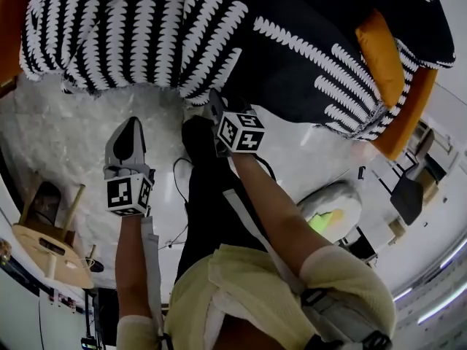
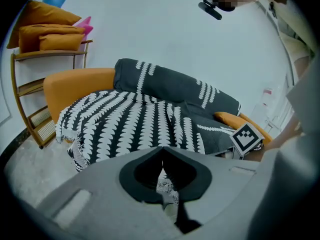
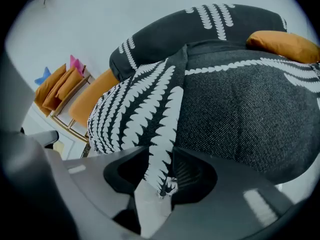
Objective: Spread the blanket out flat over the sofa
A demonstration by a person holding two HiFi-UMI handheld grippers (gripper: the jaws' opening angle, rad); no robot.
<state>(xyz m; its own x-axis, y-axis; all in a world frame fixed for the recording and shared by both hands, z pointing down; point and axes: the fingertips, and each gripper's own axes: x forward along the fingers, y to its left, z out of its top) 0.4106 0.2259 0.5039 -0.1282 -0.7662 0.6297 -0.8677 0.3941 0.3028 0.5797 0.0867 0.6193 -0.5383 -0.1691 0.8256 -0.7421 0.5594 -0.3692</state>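
A dark blanket (image 1: 146,35) (image 2: 140,129) (image 3: 240,104) with rows of white leaf-shaped stripes lies draped over an orange sofa (image 1: 405,122) (image 2: 75,86) (image 3: 90,99). It covers the seat and the backrest. Its front edge hangs down toward the floor. One half shows dense stripes; the other half is mostly plain dark weave with a few stripes, and a fold runs between the two. An orange cushion (image 1: 379,57) (image 2: 235,119) (image 3: 282,44) pokes out from under the blanket at one end of the sofa.

The right gripper (image 1: 216,104) (image 3: 162,169) is at the blanket's hanging front edge. Its jaws stand partly apart, and a striped strip of that edge hangs between them. Pale floor shows beside the strip, so the pads do not seem to be pinching it.

The left gripper (image 1: 133,126) (image 2: 162,156) hovers over the floor, apart from the blanket. Its jaws are together at the tips and hold nothing.

Each gripper carries a marker cube (image 1: 241,131), and bare forearms run back from them to pale yellow sleeves. The floor (image 1: 66,137) is white and marbled. A wooden stool (image 1: 47,232) stands to the person's left. Beside the sofa, a gold-framed shelf unit (image 2: 30,89) (image 3: 65,121) holds more orange cushions.
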